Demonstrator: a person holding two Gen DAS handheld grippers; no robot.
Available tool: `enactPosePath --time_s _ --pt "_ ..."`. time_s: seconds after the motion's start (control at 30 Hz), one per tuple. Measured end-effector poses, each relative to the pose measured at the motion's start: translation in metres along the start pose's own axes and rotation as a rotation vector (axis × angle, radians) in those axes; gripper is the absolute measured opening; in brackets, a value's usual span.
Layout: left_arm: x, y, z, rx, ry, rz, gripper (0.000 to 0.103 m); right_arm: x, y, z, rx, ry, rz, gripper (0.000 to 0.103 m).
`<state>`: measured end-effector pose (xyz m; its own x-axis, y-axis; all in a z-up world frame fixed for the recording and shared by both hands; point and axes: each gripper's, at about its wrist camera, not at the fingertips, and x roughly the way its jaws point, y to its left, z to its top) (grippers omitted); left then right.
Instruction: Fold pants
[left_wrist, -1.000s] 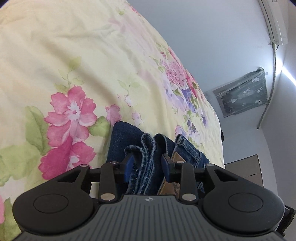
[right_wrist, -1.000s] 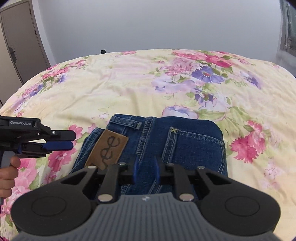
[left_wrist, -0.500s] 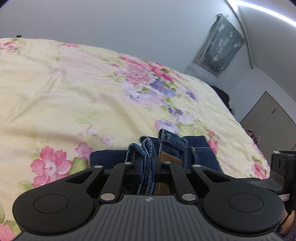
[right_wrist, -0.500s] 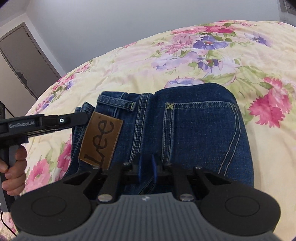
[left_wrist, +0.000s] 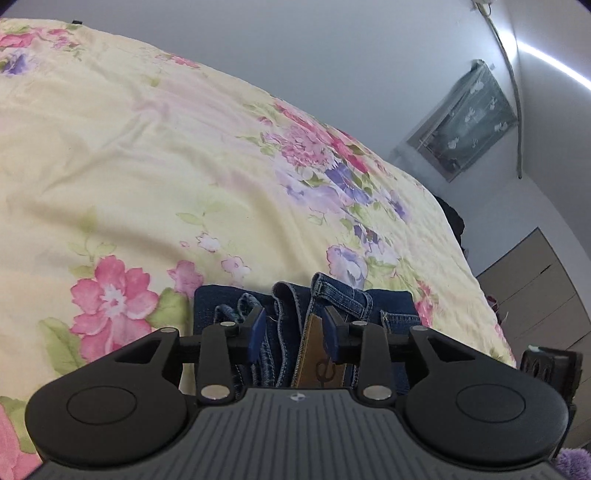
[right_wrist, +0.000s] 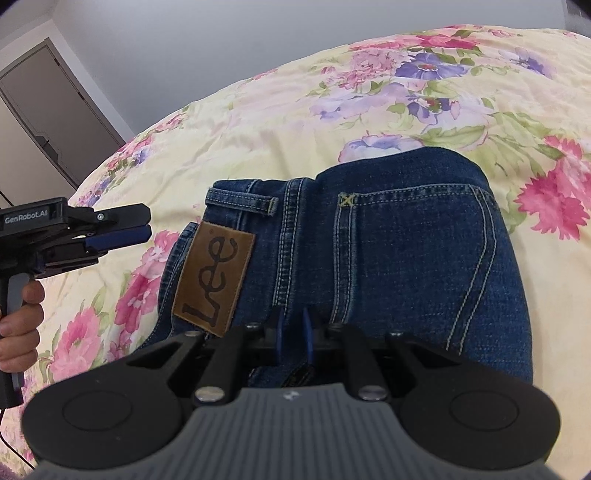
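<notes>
Folded blue jeans (right_wrist: 388, 258) with a brown Lee patch (right_wrist: 214, 277) lie on the floral bedspread (right_wrist: 295, 110). My right gripper (right_wrist: 291, 326) is nearly shut, its blue pads pinching the near denim edge. My left gripper (left_wrist: 293, 330) is open, its pads either side of the bunched waistband (left_wrist: 291, 306) without squeezing it. In the right wrist view the left gripper (right_wrist: 122, 227) hangs left of the jeans, apart from them.
The yellow flowered bedspread (left_wrist: 147, 166) stretches far beyond the jeans. A grey door (right_wrist: 48, 122) stands at the left, cabinets (left_wrist: 543, 295) and a covered wall item (left_wrist: 465, 118) at the right. A hand (right_wrist: 18, 325) holds the left tool.
My left gripper opened off the waistband and drew back to the left. My right gripper stayed closed on the jeans' near edge and pressed lower and closer.
</notes>
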<state>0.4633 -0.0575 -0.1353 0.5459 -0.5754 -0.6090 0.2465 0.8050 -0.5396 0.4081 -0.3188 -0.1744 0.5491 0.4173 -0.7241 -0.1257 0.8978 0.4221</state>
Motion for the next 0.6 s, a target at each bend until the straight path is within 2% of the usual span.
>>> enactPosePath --time_s 0.13,0.27,0.43,0.53,0.6 --pt "0.02 -0.007 -0.004 -0.021 0.027 -0.032 0.038 -0.01 0.007 0.004 -0.026 0.0 -0.002 0.009" --pt "0.032 -0.008 -0.004 -0.028 0.037 -0.017 0.038 -0.034 0.002 0.01 -0.023 -0.073 0.001 0.009" --pt "0.051 -0.004 -0.003 -0.041 0.044 -0.026 0.038 -0.056 -0.022 0.019 0.003 -0.124 -0.043 0.009" --pt "0.064 0.007 -0.005 -0.096 0.052 -0.051 0.045 -0.066 -0.041 0.018 0.047 -0.142 -0.055 0.01" --pt "0.065 0.009 -0.008 -0.113 0.042 -0.066 0.043 -0.072 -0.052 0.016 0.076 -0.149 -0.062 0.009"
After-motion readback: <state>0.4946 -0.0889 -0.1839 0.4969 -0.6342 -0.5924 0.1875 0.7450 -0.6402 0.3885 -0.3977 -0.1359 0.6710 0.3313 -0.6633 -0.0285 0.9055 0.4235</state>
